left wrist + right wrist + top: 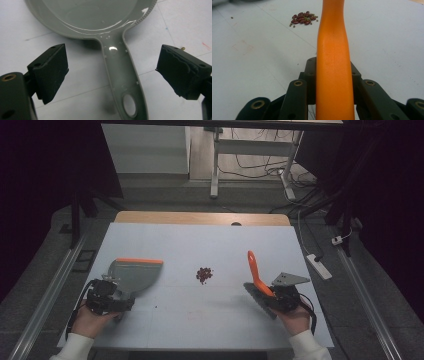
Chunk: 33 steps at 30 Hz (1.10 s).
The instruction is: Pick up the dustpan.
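**Dustpan freed, brush gripped**

Left tool (pixel 112 75) released, jaws wide either side of grey dustpan (pixel 132 274) handle; pan glossy, orange-edged, flat on tabletop (pixel 200 315). Right tool (pixel 332 75) clenched on orange brush handle (pixel 333 75). Red beans (pixel 204 274) lie between tools.

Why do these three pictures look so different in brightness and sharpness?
High view: dim, with black surroundings, so the beans show as a small dark smudge. Left gripper view: bright glare streaks on the grey dustpan, whose handle looks soft and hazy. Right gripper view: the orange handle up close is slightly blurred; the white table is evenly lit.
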Each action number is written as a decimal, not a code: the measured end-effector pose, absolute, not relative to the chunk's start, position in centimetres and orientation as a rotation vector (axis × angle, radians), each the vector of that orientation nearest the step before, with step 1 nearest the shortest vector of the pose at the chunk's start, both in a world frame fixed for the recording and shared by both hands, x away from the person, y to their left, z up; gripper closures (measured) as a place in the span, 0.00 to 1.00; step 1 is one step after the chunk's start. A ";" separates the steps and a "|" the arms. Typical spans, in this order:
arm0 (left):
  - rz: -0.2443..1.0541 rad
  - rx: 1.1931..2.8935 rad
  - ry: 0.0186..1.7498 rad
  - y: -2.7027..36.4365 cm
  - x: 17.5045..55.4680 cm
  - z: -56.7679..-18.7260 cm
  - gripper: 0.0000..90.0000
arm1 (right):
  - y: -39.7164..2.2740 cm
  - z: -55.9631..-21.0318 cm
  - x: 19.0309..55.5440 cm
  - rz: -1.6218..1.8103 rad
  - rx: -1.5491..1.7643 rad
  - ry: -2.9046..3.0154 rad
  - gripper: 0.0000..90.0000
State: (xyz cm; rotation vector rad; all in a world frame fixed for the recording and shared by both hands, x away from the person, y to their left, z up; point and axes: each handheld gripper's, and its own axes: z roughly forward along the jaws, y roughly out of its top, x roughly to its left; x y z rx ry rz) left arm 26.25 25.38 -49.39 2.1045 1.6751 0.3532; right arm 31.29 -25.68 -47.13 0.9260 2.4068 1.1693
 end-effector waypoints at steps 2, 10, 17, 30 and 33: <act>0.325 2.091 1.686 25.4 26.5 -49.8 0.13 | -25.7 -47.1 31.3 1.171 0.925 2.405 0.78; 0.297 2.034 1.719 25.3 27.2 -51.2 0.20 | -25.6 -47.2 31.3 1.166 0.920 2.408 0.78; 0.286 1.993 1.734 25.1 27.7 -51.8 0.31 | -25.5 -47.3 31.3 1.161 0.925 2.413 0.78; 0.252 1.922 1.761 25.6 28.2 -52.6 0.62 | -25.5 -47.3 31.3 1.160 0.924 2.414 0.78; 0.244 1.908 1.759 25.9 28.2 -52.7 0.65 | -25.5 -47.3 31.3 1.160 0.920 2.413 0.78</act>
